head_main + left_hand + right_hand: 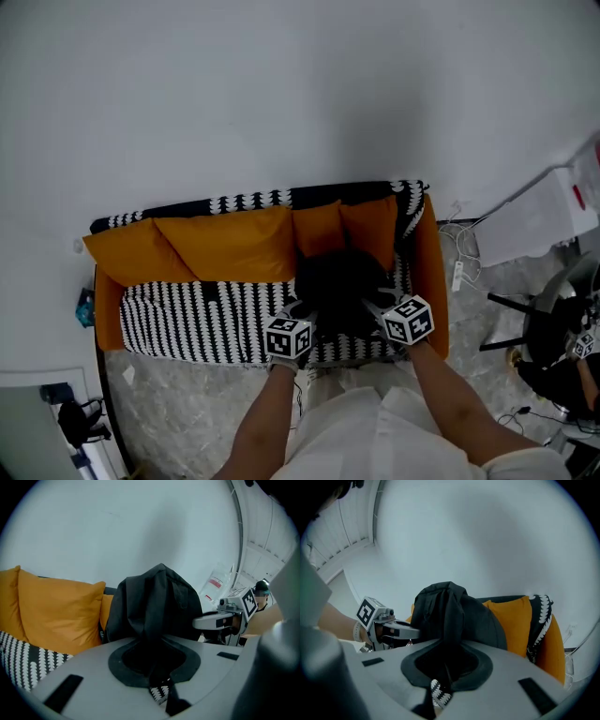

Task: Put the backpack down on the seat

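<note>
A black backpack stands upright on the right part of the sofa seat, which wears a black-and-white patterned cover. It leans near the orange back cushions. My left gripper is shut on dark fabric at the backpack's near left side, and my right gripper is shut on its near right side. In the left gripper view the backpack rises straight from the left gripper, with the right gripper beyond. In the right gripper view the backpack fills the right gripper, with the left gripper at the left.
The sofa's orange right armrest is close beside the backpack. A white wall runs behind the sofa. A power strip with cables lies on the marble floor, and a black chair stands to the right.
</note>
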Demonstrator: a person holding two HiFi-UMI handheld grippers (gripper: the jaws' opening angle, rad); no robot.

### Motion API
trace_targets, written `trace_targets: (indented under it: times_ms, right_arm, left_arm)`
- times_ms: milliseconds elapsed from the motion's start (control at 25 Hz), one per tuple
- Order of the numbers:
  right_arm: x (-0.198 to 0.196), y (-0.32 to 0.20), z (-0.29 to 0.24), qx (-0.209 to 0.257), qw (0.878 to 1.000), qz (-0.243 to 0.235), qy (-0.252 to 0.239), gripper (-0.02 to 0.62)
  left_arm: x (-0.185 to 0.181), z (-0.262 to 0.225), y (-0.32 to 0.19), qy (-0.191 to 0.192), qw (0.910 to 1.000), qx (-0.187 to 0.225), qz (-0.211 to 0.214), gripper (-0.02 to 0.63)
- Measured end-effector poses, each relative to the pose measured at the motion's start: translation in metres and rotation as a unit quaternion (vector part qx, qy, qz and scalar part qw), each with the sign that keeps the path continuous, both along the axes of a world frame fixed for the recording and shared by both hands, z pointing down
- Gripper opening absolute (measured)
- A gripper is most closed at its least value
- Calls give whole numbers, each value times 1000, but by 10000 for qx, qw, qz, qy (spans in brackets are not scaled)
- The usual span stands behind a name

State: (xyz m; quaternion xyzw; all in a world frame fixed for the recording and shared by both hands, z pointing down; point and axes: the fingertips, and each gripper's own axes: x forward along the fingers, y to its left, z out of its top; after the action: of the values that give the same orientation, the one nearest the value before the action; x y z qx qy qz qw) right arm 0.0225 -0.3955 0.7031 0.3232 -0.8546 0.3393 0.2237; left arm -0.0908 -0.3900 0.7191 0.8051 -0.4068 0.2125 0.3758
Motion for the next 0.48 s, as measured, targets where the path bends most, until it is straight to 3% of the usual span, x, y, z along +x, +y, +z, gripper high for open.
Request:
trace_targets:
  times_ms: [480]
  right_arm:
    - [0, 24, 61, -617, 9961, -267, 570, 49]
  left_arm:
    - [-5, 58, 23, -358, 9975, -602, 22, 57]
